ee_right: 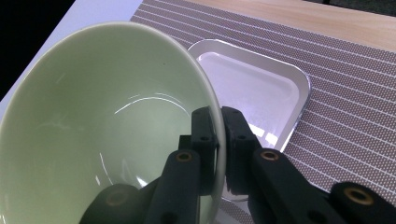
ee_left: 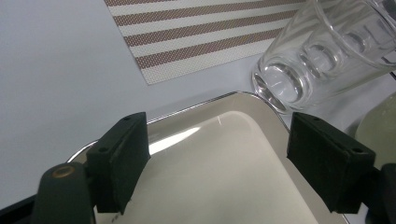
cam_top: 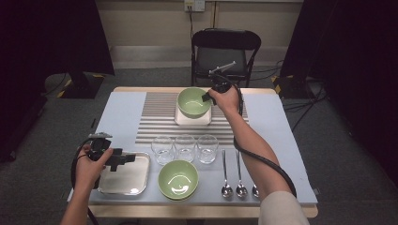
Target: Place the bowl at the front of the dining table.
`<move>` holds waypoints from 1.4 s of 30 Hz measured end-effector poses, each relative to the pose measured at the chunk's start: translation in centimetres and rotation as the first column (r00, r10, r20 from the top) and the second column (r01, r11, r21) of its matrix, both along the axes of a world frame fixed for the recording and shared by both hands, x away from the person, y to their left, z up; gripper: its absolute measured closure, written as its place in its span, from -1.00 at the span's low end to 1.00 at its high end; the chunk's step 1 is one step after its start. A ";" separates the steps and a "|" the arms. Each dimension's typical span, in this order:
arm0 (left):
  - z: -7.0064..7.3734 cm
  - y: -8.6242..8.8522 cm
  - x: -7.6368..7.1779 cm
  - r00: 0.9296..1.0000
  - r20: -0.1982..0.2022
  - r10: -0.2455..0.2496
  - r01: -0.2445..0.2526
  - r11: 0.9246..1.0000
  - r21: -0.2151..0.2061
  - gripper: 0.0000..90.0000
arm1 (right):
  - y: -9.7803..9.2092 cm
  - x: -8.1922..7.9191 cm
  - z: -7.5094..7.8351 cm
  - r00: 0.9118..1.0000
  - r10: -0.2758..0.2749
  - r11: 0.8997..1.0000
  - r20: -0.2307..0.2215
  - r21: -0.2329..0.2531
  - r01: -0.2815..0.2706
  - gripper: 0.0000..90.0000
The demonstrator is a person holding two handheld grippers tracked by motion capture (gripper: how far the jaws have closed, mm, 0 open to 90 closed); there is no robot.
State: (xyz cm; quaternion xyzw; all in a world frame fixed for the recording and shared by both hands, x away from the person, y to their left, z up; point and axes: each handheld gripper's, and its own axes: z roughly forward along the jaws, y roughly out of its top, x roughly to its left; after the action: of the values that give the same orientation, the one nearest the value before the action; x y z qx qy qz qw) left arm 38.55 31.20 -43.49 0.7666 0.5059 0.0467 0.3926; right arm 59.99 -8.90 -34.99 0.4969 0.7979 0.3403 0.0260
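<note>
Nearby, three glasses [cam_top: 185, 148] flank the near bowl [cam_top: 178, 179]

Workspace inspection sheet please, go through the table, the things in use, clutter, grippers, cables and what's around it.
Surface: table with a pale cover; striped mat across its far middle.
Job's things: far green bowl gripped by its rim, over the far metal tray; near metal tray under the left gripper.
Clutter: three glasses in a row, near green bowl, three spoons at the near right.
Grippers: right gripper shut on the far bowl's rim; left gripper open above the near tray.
Cables: black cable trails along the right forearm.
Surroundings: folding chair behind the table, grey floor, dark curtains at both sides.
</note>
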 end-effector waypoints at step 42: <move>-0.1 -0.3 0.1 1.000 -0.006 -0.005 0.005 1.000 0.006 -0.53 | -0.6 2.3 -1.9 0.998 -0.057 0.998 -0.003 0.008 0.057 0.88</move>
State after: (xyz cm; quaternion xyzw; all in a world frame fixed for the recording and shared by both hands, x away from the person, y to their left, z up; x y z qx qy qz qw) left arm 38.64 30.92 -43.59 0.7693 0.5050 0.0449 0.3889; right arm 62.26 -9.47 -36.89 0.5201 0.7820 0.3419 0.0330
